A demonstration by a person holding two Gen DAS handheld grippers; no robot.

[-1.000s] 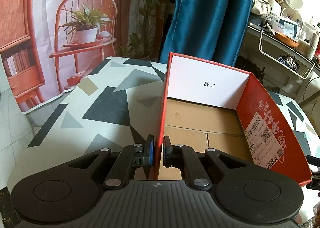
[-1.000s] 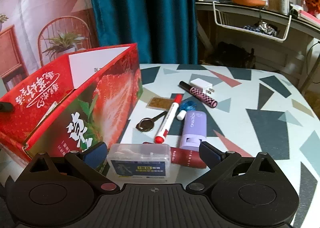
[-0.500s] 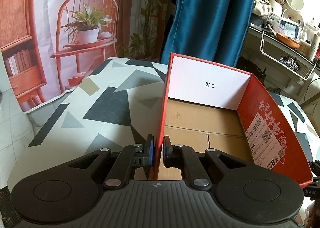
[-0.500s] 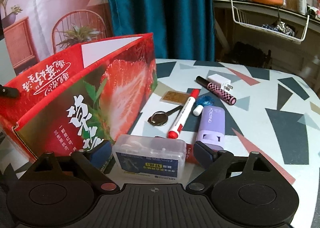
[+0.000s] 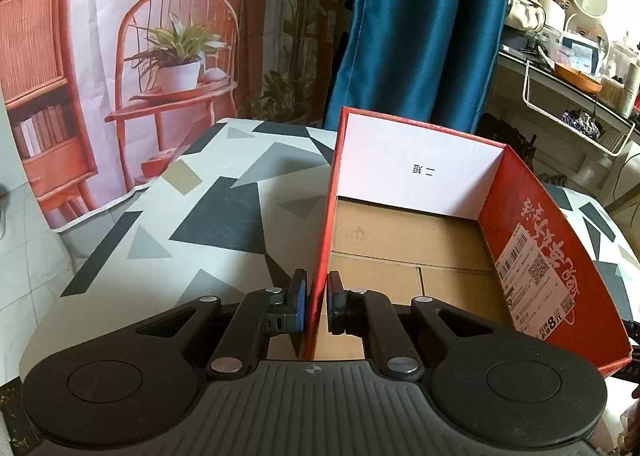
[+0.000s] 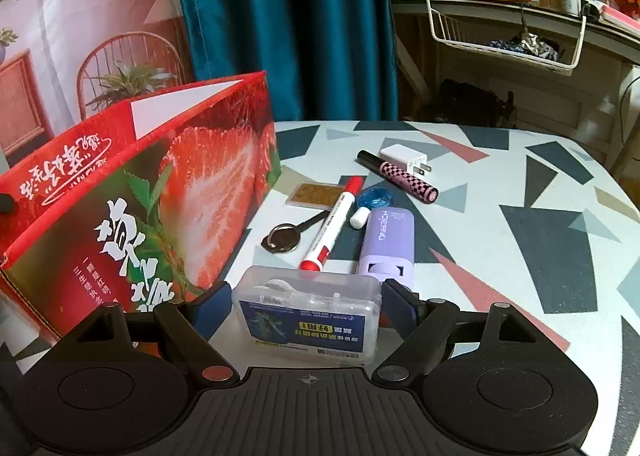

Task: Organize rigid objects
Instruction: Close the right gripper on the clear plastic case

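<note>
My left gripper is shut on the left wall of the red strawberry box, whose brown cardboard floor is bare. In the right wrist view the same box stands at the left. My right gripper is shut on a clear plastic floss-pick case with a blue label and holds it lifted off the table. Beyond it on the table lie a red-capped white marker, a purple case, a checked pink tube, a white charger plug, a small round mirror and a gold card.
The table has a geometric-patterned cloth. A blue disc and a small white cap lie by the marker. A teal curtain hangs behind, with a cluttered shelf and wire basket at the back right.
My right gripper has closed on the floss-pick case, lifted it and carried it towards the box. The left gripper has stayed clamped on the box wall.
</note>
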